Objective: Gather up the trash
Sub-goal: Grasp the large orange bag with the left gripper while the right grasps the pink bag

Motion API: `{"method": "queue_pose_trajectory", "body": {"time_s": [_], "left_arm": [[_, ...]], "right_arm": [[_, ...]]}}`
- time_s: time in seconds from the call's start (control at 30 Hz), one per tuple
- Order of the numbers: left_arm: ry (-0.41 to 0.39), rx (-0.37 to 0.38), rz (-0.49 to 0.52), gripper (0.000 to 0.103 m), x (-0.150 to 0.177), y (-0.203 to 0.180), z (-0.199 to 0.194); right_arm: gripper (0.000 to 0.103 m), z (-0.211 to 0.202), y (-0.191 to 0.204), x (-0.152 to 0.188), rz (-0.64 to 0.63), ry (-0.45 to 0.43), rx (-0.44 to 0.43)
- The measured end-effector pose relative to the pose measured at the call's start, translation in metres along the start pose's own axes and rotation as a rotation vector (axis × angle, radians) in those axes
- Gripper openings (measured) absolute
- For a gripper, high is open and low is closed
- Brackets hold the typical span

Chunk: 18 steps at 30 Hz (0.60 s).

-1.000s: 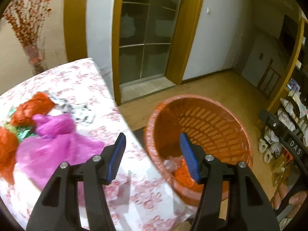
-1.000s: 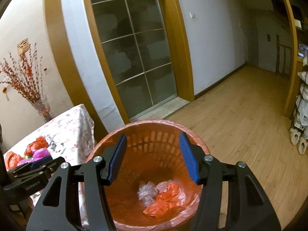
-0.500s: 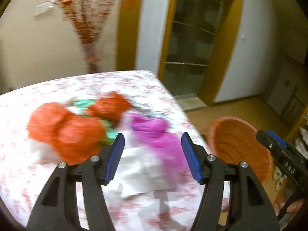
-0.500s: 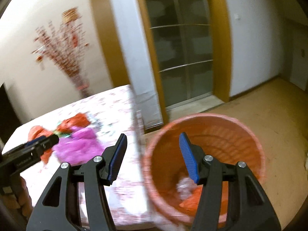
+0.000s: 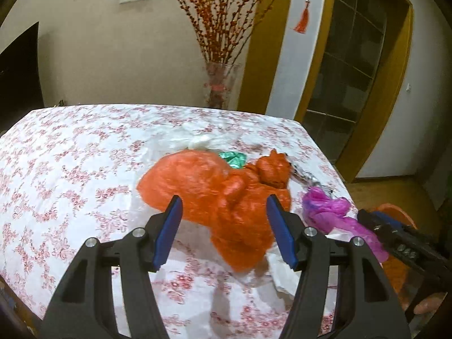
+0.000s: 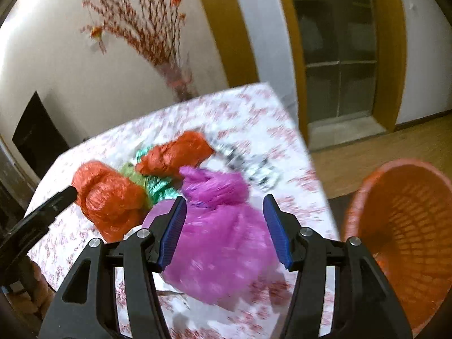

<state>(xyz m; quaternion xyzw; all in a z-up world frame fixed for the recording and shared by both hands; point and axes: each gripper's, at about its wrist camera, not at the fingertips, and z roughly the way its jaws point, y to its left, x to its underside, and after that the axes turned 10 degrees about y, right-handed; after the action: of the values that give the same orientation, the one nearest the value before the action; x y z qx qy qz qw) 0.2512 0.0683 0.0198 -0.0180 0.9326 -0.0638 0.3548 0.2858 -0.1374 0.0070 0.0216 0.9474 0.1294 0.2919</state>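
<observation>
1. Left gripper (image 5: 223,228): fingers apart, empty, framing the large crumpled orange plastic bag (image 5: 214,195) at centre of the left view, on the floral-clothed counter (image 5: 70,169)
2. Right gripper (image 6: 224,230): fingers apart, empty, framing the crumpled magenta plastic bag (image 6: 223,234) at lower centre of the right view
3. Orange slatted plastic basket (image 6: 404,231): right edge of the right view, off the counter's edge, on the floor; its contents are hidden here
4. Still to collect: a second, smaller orange plastic bag (image 6: 175,152), a green crumpled bag (image 6: 155,186), a clear-white plastic bag (image 5: 195,141) and a printed scrap (image 6: 254,169); judged well short of done
5. Change: one second ago both grippers faced the basket, which held some orange and clear scraps; both have swung back over the counter
</observation>
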Motion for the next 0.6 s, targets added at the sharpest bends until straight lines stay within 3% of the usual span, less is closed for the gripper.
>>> {"method": "queue_pose_trajectory", "body": {"time_s": [0.1, 0.23, 0.33, 0.37, 0.4, 0.6], "left_arm": [[0.008, -0.004, -0.003, 0.061, -0.002, 0.004, 0.006], [0.012, -0.012, 0.002, 0.061, -0.002, 0.006, 0.010], [0.016, -0.007, 0.003, 0.061, -0.002, 0.008, 0.015], [0.017, -0.006, 0.004, 0.061, -0.004, 0.008, 0.019], [0.019, -0.003, 0.004, 0.061, -0.004, 0.007, 0.021], [0.028, 0.000, 0.008, 0.060, -0.007, 0.004, 0.028]], "right_arm": [[0.056, 0.024, 0.002, 0.003, -0.007, 0.077, 0.035], [0.054, 0.032, -0.009, 0.007, 0.042, 0.110, -0.006], [0.037, 0.037, -0.012, 0.009, 0.057, 0.142, -0.027], [0.021, 0.037, -0.015, 0.009, 0.065, 0.148, -0.025], [0.013, 0.038, -0.016, 0.010, 0.069, 0.148, -0.028], [0.008, 0.016, -0.008, 0.008, 0.024, 0.056, -0.025]]}}
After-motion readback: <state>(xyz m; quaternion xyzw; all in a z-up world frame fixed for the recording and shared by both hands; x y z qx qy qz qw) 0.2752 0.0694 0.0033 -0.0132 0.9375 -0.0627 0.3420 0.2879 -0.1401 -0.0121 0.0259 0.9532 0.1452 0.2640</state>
